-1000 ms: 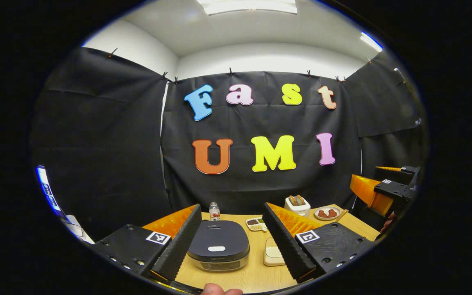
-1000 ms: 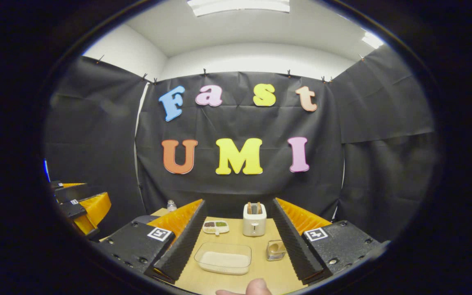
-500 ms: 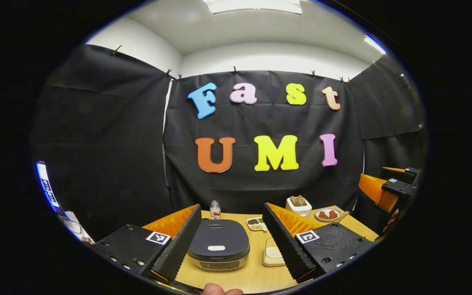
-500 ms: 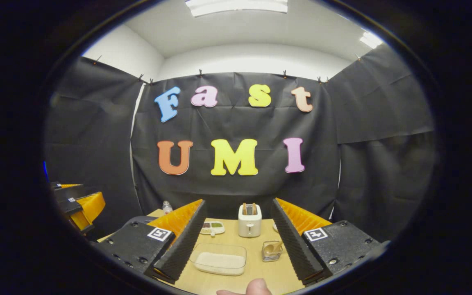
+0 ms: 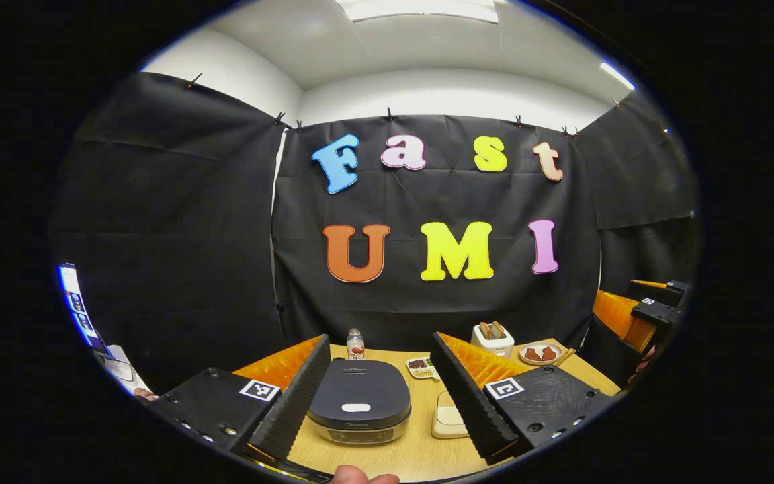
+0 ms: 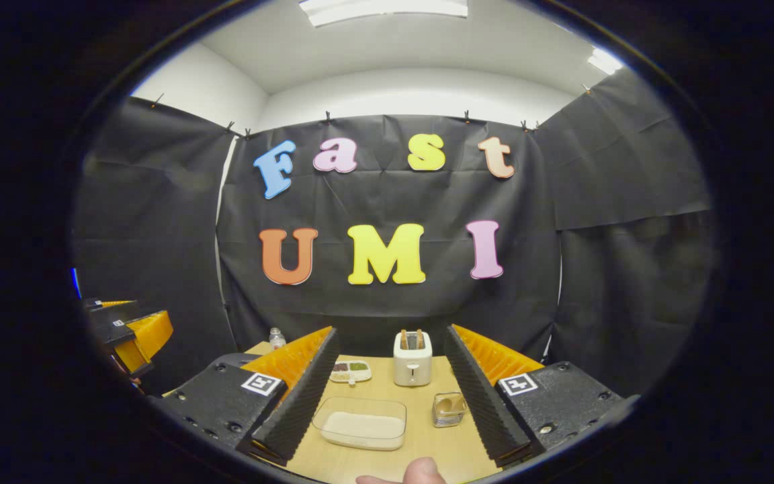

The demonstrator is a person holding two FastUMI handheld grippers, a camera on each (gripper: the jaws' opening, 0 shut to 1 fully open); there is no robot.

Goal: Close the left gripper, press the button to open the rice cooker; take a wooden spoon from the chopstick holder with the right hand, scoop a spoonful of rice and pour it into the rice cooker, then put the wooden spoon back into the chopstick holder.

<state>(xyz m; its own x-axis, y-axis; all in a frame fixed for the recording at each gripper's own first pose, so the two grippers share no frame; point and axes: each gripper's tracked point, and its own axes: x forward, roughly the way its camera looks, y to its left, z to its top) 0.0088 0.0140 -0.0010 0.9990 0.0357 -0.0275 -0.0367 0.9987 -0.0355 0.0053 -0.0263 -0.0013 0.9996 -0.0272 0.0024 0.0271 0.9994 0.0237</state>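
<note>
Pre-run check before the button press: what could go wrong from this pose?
1. Left gripper is open, straddling the rice cooker; pressing the white button like this would likely miss.
2. Small bottle stands just behind the cooker; the lid may hit it.
3. Chopstick holder sits by the right gripper's finger; it could get knocked.

Rice cooker (image 5: 359,401) left of rice container (image 6: 362,423) — toaster (image 6: 412,358) behind.
</note>
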